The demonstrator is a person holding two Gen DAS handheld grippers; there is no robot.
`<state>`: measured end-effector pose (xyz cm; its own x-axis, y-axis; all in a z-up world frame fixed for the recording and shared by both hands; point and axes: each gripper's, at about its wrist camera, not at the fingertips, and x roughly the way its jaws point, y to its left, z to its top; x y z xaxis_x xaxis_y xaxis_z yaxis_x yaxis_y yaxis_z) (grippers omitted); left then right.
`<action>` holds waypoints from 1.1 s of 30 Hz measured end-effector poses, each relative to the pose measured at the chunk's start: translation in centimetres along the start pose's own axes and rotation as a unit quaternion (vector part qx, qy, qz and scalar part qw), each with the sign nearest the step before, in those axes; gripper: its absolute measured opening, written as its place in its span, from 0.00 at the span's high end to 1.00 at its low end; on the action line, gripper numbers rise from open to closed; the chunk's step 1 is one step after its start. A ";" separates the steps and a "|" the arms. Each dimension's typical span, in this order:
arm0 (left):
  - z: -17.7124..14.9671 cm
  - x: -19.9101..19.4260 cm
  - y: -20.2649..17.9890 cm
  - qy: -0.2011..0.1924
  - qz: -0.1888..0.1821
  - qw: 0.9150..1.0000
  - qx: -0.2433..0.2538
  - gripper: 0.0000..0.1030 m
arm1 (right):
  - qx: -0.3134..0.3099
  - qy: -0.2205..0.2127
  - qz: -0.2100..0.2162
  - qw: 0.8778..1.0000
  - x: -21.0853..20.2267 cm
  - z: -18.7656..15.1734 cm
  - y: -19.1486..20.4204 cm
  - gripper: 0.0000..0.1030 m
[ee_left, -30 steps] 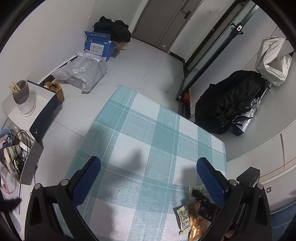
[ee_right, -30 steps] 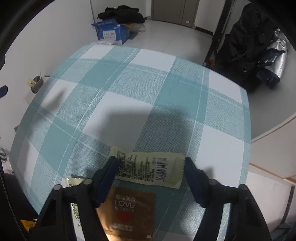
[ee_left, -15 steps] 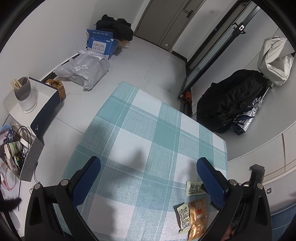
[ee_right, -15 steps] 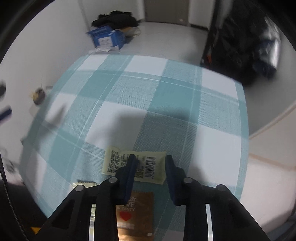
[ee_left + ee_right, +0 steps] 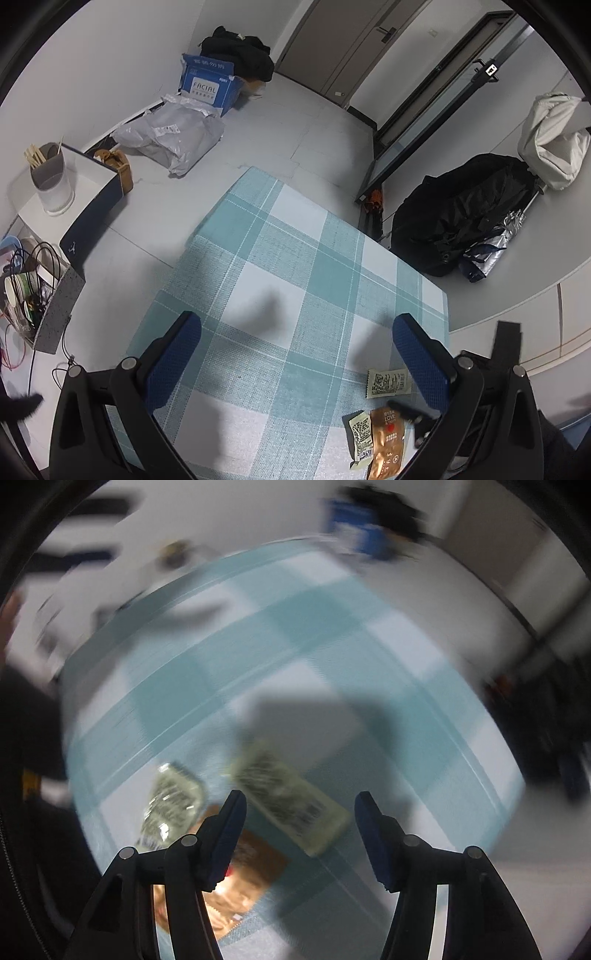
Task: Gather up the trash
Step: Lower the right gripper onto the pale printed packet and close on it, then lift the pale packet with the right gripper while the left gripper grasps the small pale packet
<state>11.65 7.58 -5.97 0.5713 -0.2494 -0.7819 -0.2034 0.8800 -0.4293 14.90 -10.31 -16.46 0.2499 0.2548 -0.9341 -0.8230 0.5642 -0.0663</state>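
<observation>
Three wrappers (image 5: pixel 388 382) on checked surface (image 5: pixel 295 266). We see right hand-held gripper (image 5: pixel 300 825) just opening, nothing gripped; left hand-held gripper (image 5: pixel 297 354) wide apart, empty.

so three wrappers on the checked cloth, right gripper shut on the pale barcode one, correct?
Not shut. The right wrist view shows the right gripper open, nothing between its pads; its jaws have just been opening. The pale barcode wrapper lies flat on the checked cloth. Three wrappers is correct.
</observation>
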 end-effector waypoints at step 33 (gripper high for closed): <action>-1.9 1.0 -2.2 0.021 0.010 0.996 0.082 0.01 | 0.000 -0.005 0.033 0.999 2.8 1.7 0.1 0.82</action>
<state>11.14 4.69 -6.65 0.5333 -0.2448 -0.8097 -0.0804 0.9382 -0.3367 16.36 -8.23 -18.54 0.1991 0.2993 -0.9332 -0.8376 0.5463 -0.0035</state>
